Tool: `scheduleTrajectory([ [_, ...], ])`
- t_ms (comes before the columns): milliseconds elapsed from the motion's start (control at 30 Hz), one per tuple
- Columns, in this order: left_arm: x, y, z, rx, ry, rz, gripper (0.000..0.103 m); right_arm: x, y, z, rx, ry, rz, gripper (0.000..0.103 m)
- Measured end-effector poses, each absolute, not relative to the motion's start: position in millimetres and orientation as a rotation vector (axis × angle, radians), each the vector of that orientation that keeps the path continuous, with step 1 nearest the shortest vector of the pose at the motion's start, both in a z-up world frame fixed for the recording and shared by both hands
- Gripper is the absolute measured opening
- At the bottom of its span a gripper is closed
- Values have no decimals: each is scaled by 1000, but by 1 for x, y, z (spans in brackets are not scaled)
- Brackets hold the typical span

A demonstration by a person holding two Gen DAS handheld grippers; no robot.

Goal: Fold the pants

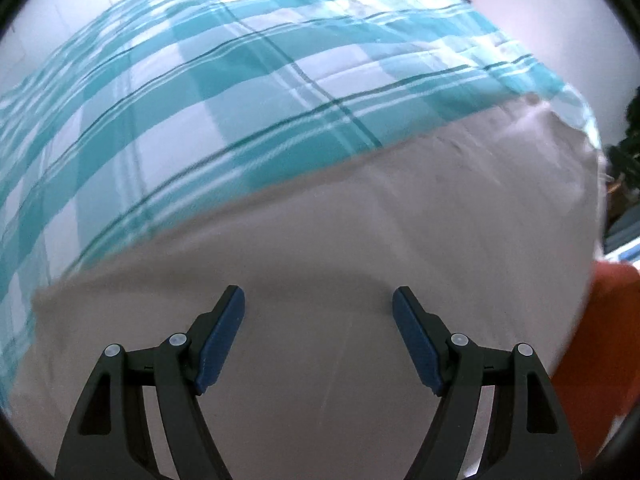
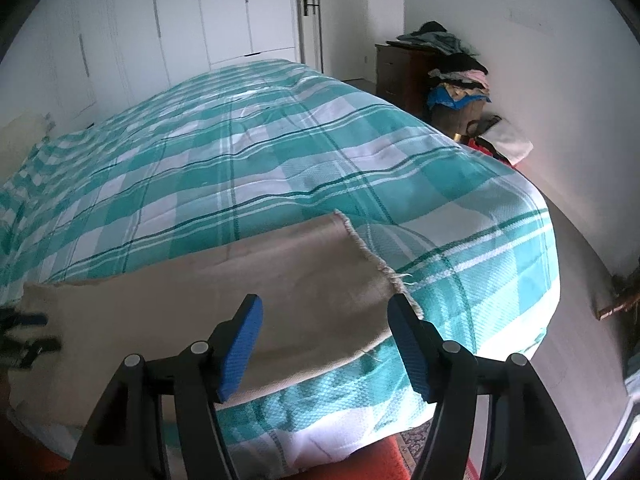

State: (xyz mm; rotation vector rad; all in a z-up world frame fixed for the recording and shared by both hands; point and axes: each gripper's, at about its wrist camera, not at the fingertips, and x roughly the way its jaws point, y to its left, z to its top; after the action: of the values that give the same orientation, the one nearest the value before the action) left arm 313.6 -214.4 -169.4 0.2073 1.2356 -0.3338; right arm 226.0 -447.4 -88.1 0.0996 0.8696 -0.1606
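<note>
Beige pants (image 2: 240, 280) lie flat across the near edge of a bed with a teal and white plaid cover (image 2: 280, 140). Their frayed hem (image 2: 372, 260) points right in the right wrist view. My right gripper (image 2: 325, 304) hovers open over that hem end, with nothing between its blue pads. In the blurred left wrist view the pants (image 1: 360, 220) fill the lower half over the plaid cover (image 1: 200, 100). My left gripper (image 1: 318, 294) stands open just above the cloth, holding nothing. A dark blurred shape (image 2: 24, 336) by the pants' left end is likely the left gripper.
White wardrobe doors (image 2: 200, 20) line the far wall. A dark dresser (image 2: 404, 68) and a basket heaped with clothes (image 2: 460, 96) stand right of the bed. An orange rug (image 2: 360, 460) lies below the bed's near edge, with bare floor (image 2: 580, 280) to the right.
</note>
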Motion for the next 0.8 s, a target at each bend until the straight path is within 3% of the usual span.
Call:
scheduleTrajectory([
  [233, 361, -228, -177, 152, 1231, -219, 78, 230, -437, -87, 68, 857, -130, 66],
  [567, 234, -244, -155, 235, 1257, -392, 78, 226, -449, -84, 137, 835, -144, 67],
  [800, 215, -267, -155, 273, 1215, -396, 81, 222, -466, -84, 261, 815, -116, 66],
])
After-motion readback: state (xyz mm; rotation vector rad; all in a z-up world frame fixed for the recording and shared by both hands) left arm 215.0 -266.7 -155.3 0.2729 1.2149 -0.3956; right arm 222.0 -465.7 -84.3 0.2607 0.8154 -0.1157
